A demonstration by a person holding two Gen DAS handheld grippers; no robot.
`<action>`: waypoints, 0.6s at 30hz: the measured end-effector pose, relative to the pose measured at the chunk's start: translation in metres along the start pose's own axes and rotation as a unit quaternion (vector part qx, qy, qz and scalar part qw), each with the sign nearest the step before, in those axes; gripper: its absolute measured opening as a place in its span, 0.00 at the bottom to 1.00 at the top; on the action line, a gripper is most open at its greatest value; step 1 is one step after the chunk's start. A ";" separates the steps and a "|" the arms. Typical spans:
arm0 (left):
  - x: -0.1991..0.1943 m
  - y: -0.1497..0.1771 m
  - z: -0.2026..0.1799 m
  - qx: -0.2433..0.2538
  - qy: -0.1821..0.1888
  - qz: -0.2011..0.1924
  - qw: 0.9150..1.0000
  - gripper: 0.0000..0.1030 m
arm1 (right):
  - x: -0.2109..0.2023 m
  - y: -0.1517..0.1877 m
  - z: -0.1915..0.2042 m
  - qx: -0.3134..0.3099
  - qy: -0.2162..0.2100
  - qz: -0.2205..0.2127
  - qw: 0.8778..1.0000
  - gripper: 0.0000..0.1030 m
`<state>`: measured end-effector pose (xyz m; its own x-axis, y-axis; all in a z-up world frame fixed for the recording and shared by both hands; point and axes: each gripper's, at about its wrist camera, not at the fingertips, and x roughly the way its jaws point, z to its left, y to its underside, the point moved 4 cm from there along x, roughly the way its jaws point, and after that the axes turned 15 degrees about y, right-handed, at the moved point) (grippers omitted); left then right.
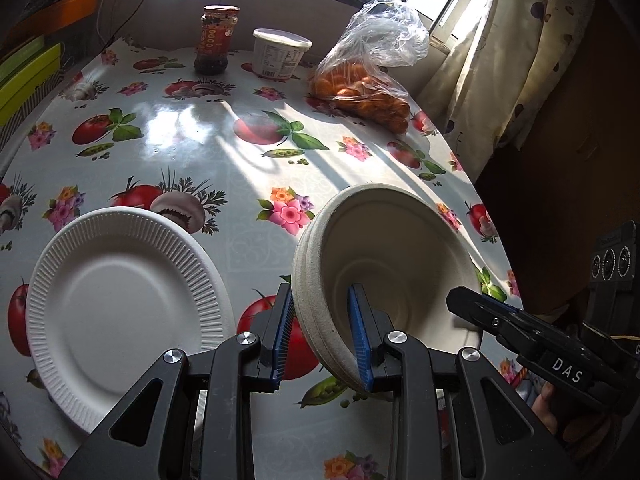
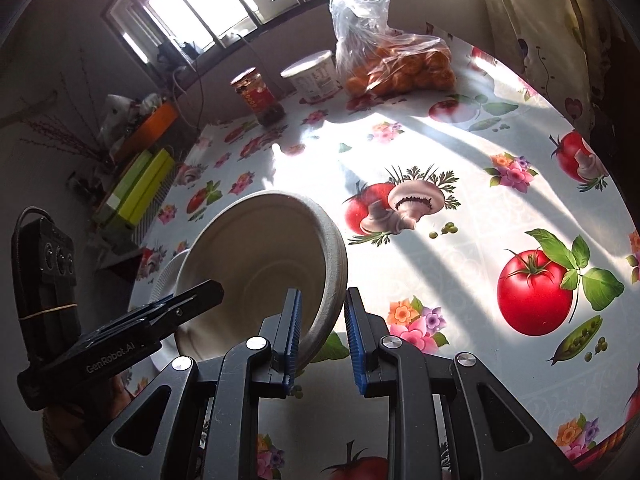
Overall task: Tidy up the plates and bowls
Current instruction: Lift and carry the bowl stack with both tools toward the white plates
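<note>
A stack of beige paper bowls [image 1: 384, 248] hangs tilted above the table, held by both grippers at opposite rims. My left gripper [image 1: 320, 340] is shut on the stack's near-left rim, one blue pad inside and one outside. My right gripper [image 2: 323, 338] is shut on the opposite rim of the bowls [image 2: 260, 248], and it also shows in the left wrist view as the right gripper [image 1: 472, 312] at the bowls' right side. The left gripper [image 2: 200, 292] enters the right wrist view from the left. A white ribbed paper plate [image 1: 120, 304] lies flat on the table left of the bowls, and the plate [image 2: 168, 276] is partly hidden behind them.
The table [image 1: 192, 128] has a glossy vegetable-print cloth. At its far side stand a red-lidded jar [image 1: 216, 40], a white tub [image 1: 280, 52] and a plastic bag of oranges [image 1: 360, 88]. Green boxes [image 2: 140, 188] sit off the left edge. A curtain [image 1: 500, 60] hangs past the right edge.
</note>
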<state>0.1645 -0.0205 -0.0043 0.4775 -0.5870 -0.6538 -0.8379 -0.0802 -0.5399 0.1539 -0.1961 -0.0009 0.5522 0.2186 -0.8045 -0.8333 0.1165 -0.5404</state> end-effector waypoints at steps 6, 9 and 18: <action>-0.015 0.001 0.018 -0.014 -0.010 -0.013 1.000 0.28 | 0.006 -0.002 0.025 -0.019 -0.010 0.003 1.000 0.21; -0.024 0.002 0.026 -0.020 -0.016 -0.019 0.999 0.28 | 0.008 -0.002 0.037 -0.029 -0.015 0.005 0.999 0.21; -0.048 0.006 0.056 -0.042 -0.034 -0.036 0.998 0.28 | 0.021 -0.003 0.075 -0.058 -0.029 0.015 0.998 0.21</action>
<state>0.1508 0.0525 -0.0057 0.5516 -0.5216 -0.6509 -0.8188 -0.1897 -0.5419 0.1661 -0.1192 0.0027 0.5216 0.2765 -0.8071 -0.8393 -0.0032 -0.5436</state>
